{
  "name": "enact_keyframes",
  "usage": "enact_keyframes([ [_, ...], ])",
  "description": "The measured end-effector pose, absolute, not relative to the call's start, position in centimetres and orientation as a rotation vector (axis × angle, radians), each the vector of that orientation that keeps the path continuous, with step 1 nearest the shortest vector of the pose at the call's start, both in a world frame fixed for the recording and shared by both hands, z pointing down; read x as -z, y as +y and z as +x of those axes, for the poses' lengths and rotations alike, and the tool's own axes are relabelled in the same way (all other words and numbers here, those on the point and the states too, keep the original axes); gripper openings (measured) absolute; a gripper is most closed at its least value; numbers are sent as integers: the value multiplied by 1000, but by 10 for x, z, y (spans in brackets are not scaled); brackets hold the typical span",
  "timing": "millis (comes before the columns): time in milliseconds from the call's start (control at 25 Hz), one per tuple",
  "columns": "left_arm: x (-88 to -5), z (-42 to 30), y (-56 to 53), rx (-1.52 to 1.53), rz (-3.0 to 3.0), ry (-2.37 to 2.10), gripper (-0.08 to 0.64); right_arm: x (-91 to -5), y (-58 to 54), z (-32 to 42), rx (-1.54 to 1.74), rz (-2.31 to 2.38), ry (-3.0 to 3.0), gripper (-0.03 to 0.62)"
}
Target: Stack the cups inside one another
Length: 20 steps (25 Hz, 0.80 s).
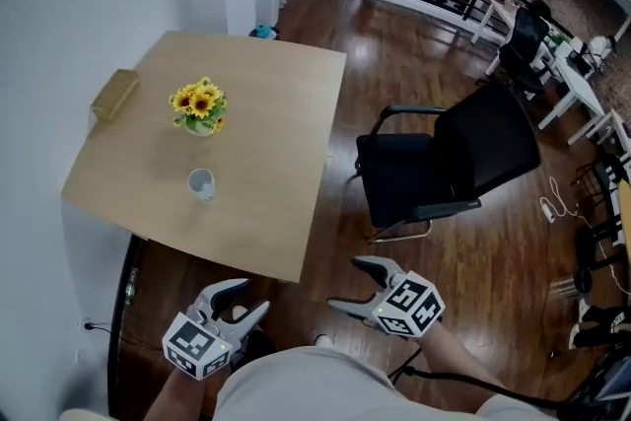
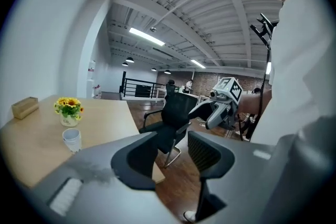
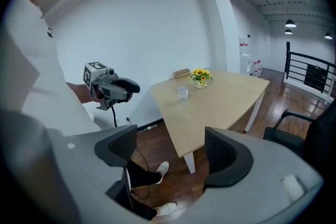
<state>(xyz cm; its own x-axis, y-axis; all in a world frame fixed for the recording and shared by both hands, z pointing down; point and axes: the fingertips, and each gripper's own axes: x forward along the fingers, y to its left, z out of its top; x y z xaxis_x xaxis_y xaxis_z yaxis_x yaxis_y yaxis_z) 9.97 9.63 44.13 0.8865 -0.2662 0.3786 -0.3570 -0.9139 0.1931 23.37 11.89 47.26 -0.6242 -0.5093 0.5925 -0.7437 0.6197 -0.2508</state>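
Note:
A pale translucent cup [image 1: 201,184] stands upright on the light wooden table [image 1: 276,212], near its front half; its ribbed rim hints at nested cups, but I cannot tell how many. The cup [image 2: 71,139] appears at the left in the left gripper view, and the cup [image 3: 182,94] sits mid-table in the right gripper view. My left gripper [image 1: 242,300] and right gripper [image 1: 357,285] hang below the table's near edge, close to the person's body. Both are open and empty, well short of the cup.
A pot of yellow flowers [image 1: 198,108] stands just behind the cup, and a small wooden box [image 1: 115,94] lies at the table's far left. A black office chair [image 1: 444,163] stands on the dark wood floor to the right. A white wall runs along the left.

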Motion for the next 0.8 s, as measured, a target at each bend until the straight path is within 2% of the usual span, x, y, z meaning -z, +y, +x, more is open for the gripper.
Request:
enact_keyframes([
  [520, -418, 202, 232, -590, 2779, -456, 193, -443, 261, 318, -661, 1006, -2481, 405],
  [800, -416, 211, 252, -601, 2776, -469, 193, -446, 282, 320, -659, 991, -2487, 405],
])
